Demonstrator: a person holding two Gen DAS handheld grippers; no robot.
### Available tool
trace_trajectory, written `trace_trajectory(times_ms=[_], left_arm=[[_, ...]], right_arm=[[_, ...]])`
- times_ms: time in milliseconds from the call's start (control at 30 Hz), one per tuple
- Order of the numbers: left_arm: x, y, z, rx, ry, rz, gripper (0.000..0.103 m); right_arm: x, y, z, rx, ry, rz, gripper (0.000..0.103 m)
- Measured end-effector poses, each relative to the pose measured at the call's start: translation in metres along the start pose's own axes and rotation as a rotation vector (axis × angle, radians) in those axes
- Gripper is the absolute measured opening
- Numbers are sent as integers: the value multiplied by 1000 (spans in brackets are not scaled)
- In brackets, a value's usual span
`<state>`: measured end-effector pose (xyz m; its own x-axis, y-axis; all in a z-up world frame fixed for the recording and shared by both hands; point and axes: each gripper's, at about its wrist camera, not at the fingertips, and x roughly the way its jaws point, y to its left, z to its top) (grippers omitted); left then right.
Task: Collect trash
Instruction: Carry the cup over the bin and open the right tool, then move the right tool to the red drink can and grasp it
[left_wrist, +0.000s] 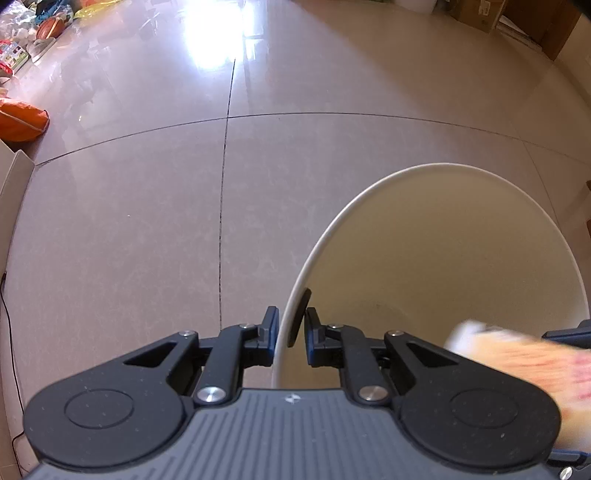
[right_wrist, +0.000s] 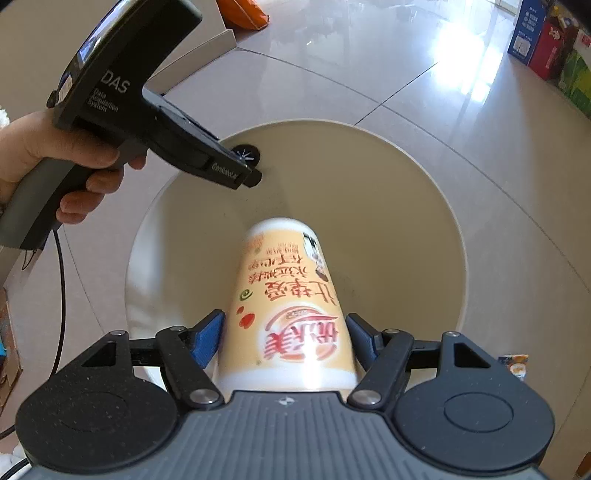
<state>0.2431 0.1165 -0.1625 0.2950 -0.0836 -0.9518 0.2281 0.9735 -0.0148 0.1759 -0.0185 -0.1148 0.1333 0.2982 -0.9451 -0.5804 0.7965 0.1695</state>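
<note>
A cream round trash bin (left_wrist: 369, 192) stands on the tiled floor. My left gripper (left_wrist: 291, 321) is shut on its near rim, one finger outside the wall and one inside. In the right wrist view a hand (right_wrist: 37, 158) holds that left gripper (right_wrist: 253, 171) at the bin's (right_wrist: 406, 155) far-left rim. My right gripper (right_wrist: 284, 332) is shut on an orange-and-white paper drink cup (right_wrist: 291, 295) with red lettering, its blue pads (right_wrist: 210, 336) pressing both sides. The cup hangs over the bin's open mouth, base pointing into it. The left wrist view catches the cup (left_wrist: 517, 354) as a blur at the right.
An orange bag (left_wrist: 18, 122) lies on the floor at the left, with a basketball (left_wrist: 51, 27) and toys beyond. Coloured boxes (right_wrist: 546, 48) stand at the far right. A small orange carton (right_wrist: 513, 363) lies beside the bin. A black cable (left_wrist: 7, 295) runs along the left edge.
</note>
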Motion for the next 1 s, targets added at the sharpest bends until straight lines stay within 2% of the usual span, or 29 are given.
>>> trace_trajectory(times_ms=[133,400,567,800,1000], left_arm=[[-1,0,1,0,1,0,12],[-1,5,1,-16,2,-9,13],[0,4,1,-16,4,1,13],[0,3,1,-21,3,4,13],[0,2,0,-21,1,11,13]], right_arm=[[5,-3,-1,25,-14,-7,79],[-30,-29,-9,86,-108,-20,84],[-51,-55,-26,116,-134,-86,85],[-58,-117,-80,221,-107,-203,87],[-28,-153,-148,226,28,-312,89]])
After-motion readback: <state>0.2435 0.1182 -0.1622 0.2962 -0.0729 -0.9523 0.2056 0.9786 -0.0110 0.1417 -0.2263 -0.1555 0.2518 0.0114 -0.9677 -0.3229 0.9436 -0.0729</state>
